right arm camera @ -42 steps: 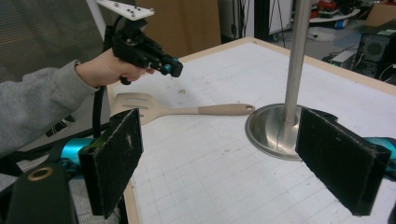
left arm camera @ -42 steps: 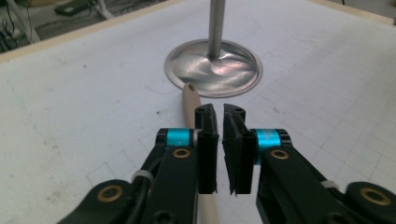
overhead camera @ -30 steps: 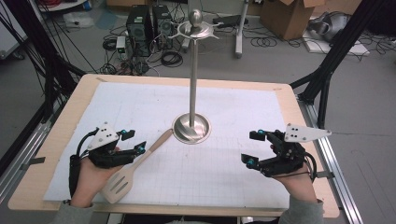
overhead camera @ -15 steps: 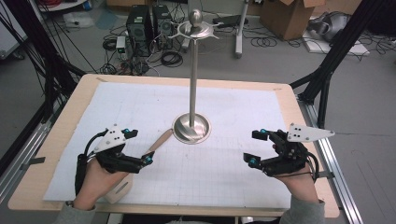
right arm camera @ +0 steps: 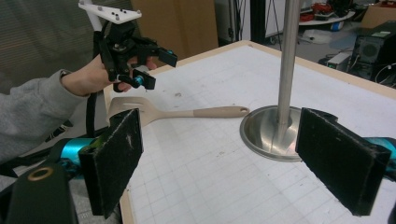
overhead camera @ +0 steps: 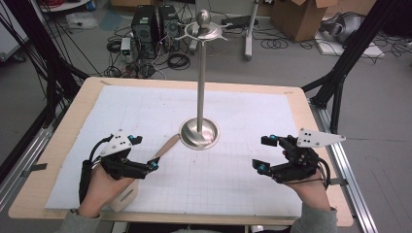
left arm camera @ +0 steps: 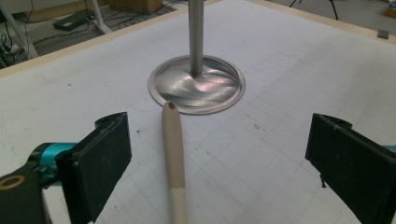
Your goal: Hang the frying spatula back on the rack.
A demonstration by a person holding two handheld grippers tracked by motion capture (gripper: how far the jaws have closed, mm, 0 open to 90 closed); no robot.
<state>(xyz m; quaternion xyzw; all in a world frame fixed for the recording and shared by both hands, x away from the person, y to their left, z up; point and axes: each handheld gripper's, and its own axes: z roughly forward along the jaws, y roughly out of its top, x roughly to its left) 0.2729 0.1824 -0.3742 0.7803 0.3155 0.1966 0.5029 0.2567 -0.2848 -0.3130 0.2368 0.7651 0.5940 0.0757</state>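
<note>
— What is sitting on the table, counted out?

— One spatula, beige with a slotted blade; one steel stand, its pole rising from a round base; two grippers, one in each of the person's hands; one white gridded sheet is covering the tabletop.

— Where is the spatula lying relative to the stand?

— It is lying flat on the sheet, its handle tip just beside the base's rim, its blade pointing away from the stand toward the person.

— And the grippers?

— The left gripper is hovering over the handle, jaws having just been opening, now spread wide either side without pressing it; the right gripper is sitting well apart on the stand's other side, jaws spread, gripping nothing.
</note>
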